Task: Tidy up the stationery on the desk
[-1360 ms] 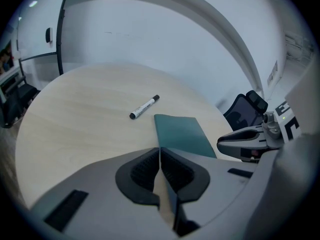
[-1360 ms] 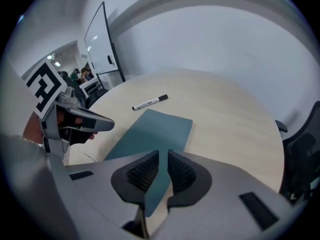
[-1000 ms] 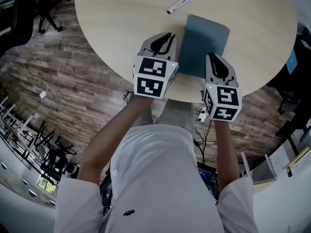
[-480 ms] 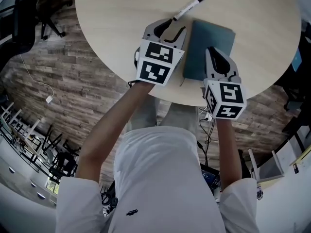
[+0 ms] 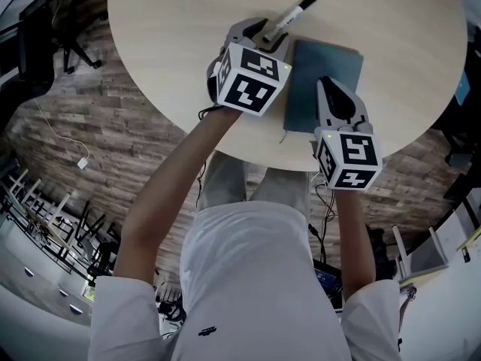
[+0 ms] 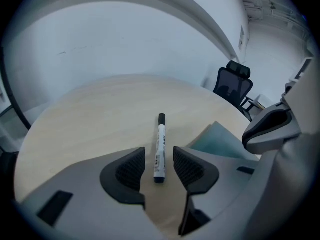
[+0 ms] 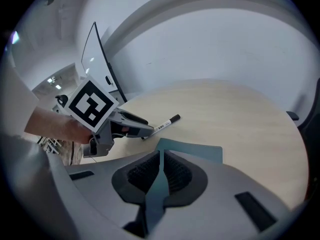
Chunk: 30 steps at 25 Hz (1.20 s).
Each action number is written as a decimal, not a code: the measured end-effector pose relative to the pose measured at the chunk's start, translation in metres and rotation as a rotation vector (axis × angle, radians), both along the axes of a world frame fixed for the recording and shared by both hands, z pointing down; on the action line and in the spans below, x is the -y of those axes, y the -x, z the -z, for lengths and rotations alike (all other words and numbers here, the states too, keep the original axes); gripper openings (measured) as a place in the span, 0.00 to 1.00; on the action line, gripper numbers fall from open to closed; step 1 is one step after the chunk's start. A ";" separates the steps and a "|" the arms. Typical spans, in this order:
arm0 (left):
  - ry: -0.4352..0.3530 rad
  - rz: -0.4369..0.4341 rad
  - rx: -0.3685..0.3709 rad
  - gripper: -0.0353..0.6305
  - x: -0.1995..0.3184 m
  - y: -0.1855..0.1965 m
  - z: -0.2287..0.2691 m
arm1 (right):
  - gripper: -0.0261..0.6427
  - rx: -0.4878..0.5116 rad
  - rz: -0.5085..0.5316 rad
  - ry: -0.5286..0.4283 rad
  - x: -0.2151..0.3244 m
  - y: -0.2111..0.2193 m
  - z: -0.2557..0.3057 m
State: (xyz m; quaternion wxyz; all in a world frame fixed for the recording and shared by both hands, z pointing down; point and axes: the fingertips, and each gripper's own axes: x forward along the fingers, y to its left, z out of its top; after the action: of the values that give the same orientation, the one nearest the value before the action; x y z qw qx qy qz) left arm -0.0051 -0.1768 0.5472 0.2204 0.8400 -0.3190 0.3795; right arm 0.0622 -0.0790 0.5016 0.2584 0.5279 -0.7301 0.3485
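A white marker with a black cap (image 5: 288, 17) (image 6: 159, 146) (image 7: 163, 124) lies on the round pale wooden table (image 5: 173, 28). My left gripper (image 5: 258, 37) (image 6: 156, 167) is open, its jaws on either side of the marker's near end. A teal notebook (image 5: 323, 81) (image 7: 192, 149) lies flat just right of the marker. My right gripper (image 5: 334, 100) (image 7: 161, 176) is shut on the notebook's near edge.
The table's front edge (image 5: 248, 153) curves close to the person's body. Wood-plank floor (image 5: 128, 134) lies below. A black office chair (image 6: 234, 86) stands beyond the table, and a dark monitor (image 7: 97, 69) rises at its far side.
My left gripper has moved forward along the table until its jaws reach around the marker's near end. The right gripper has stayed on the notebook.
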 end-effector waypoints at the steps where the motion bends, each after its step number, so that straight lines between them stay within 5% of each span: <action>1: -0.001 -0.008 0.008 0.33 0.002 -0.001 -0.003 | 0.11 0.002 -0.004 0.001 0.001 0.000 0.000; 8: 0.032 -0.035 0.043 0.32 0.003 -0.012 -0.020 | 0.11 0.013 -0.022 0.004 -0.001 -0.008 -0.001; 11: 0.018 -0.016 0.073 0.18 0.005 -0.010 -0.023 | 0.11 0.014 -0.020 0.004 -0.004 -0.011 -0.003; 14: 0.024 -0.005 0.075 0.17 0.008 0.001 -0.027 | 0.11 0.013 -0.018 0.008 -0.004 -0.004 -0.006; 30: 0.050 0.181 -0.036 0.17 -0.020 0.011 0.007 | 0.11 0.021 -0.017 -0.027 -0.023 -0.014 0.014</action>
State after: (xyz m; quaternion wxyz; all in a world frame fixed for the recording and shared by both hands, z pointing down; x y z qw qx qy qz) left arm -0.0158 -0.1568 0.5400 0.2802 0.8087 -0.3800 0.3508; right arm 0.0758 -0.0557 0.4879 0.2406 0.5338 -0.7329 0.3464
